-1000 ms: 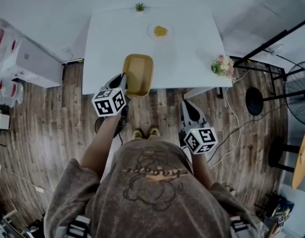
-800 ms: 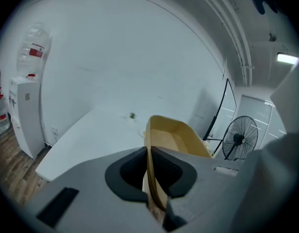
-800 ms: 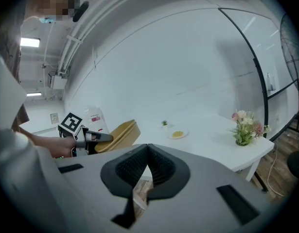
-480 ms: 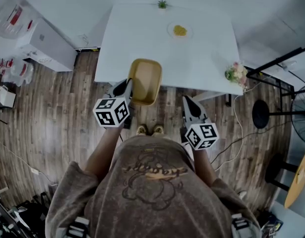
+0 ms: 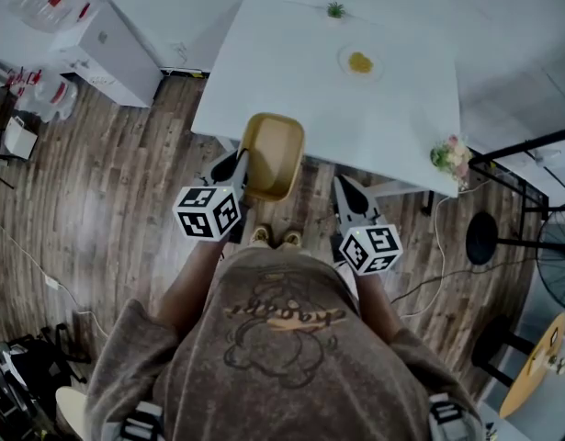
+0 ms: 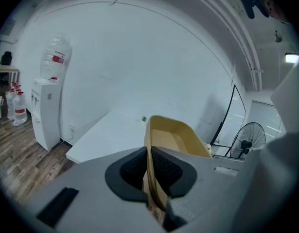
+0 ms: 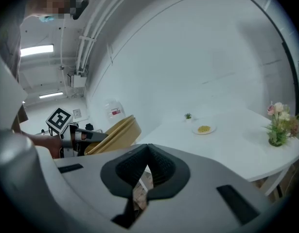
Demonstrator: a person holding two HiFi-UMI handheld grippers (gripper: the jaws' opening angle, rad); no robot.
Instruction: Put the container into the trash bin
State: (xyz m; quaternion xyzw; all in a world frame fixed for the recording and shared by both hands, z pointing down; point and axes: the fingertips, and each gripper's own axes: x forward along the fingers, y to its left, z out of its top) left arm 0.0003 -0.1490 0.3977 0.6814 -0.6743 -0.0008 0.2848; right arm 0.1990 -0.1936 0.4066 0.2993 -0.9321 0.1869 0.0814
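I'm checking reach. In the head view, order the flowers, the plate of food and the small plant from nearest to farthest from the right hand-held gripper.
From the right hand-held gripper:
1. The flowers, to its right, at the near corner of the table.
2. The plate, straight ahead, mid-table.
3. The plant, beyond the plate, far edge.

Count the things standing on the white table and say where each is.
3: a small green plant at the far edge, a plate of yellow food near it, and flowers at the right corner. The yellow container held over the near edge may hide a little.
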